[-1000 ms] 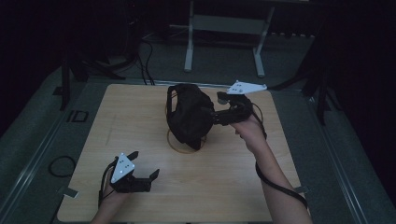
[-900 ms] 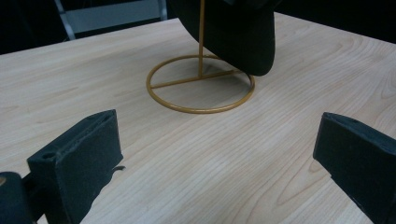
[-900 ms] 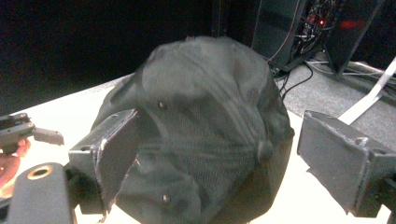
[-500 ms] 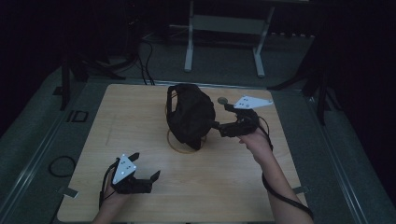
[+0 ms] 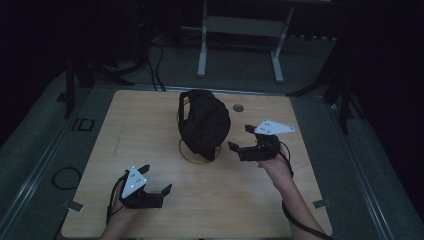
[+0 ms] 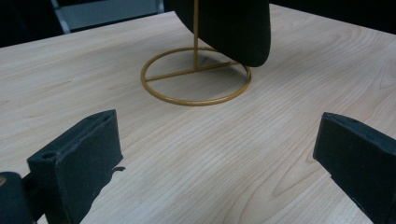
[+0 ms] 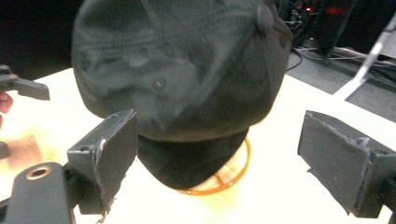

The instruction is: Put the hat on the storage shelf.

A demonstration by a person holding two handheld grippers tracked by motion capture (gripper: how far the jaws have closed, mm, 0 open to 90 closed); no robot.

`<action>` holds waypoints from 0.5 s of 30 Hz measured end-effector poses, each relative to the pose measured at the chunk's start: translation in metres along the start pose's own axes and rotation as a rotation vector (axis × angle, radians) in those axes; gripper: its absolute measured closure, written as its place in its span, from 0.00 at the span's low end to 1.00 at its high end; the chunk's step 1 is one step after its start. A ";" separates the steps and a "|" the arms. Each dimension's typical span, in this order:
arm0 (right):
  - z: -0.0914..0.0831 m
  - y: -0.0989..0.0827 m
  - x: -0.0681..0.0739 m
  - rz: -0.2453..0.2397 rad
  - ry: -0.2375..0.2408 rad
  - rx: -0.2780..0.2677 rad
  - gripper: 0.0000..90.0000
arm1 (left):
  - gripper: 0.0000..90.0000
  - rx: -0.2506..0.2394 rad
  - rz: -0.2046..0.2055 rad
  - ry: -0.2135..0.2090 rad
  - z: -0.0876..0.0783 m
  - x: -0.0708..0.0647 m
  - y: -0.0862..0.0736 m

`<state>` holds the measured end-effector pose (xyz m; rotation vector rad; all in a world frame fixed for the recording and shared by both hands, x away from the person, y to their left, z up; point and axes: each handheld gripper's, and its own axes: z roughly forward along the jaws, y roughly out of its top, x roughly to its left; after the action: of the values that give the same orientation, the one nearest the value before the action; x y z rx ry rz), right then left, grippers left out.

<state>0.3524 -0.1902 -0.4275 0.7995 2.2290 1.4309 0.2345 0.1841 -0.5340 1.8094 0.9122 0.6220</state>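
Black cap hanging on gold wire stand, stand keeping crown off table and giving access from the sides.

You are holding right hand-held gripper with jaws spread wide and nothing between them, cap just ahead of its tips, brim hanging low over stand ring: likely lined up to take cap from the side.

You are parking left hand-held gripper low over table, jaws likewise released, cap and stand well ahead of it, probably kept clear of the right gripper's work.
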 end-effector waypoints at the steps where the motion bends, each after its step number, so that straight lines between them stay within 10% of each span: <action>1: 0.000 -0.003 0.000 -0.008 -0.004 -0.005 0.13 | 0.02 0.001 0.001 0.001 0.000 0.000 0.000; 15: -0.005 -0.059 0.009 0.015 -0.034 0.046 0.13 | 0.02 0.013 0.004 0.001 0.002 -0.001 -0.001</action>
<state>0.3271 -0.2069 -0.4795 0.8508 2.2428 1.3666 0.2356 0.1825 -0.5360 1.8224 0.9154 0.6206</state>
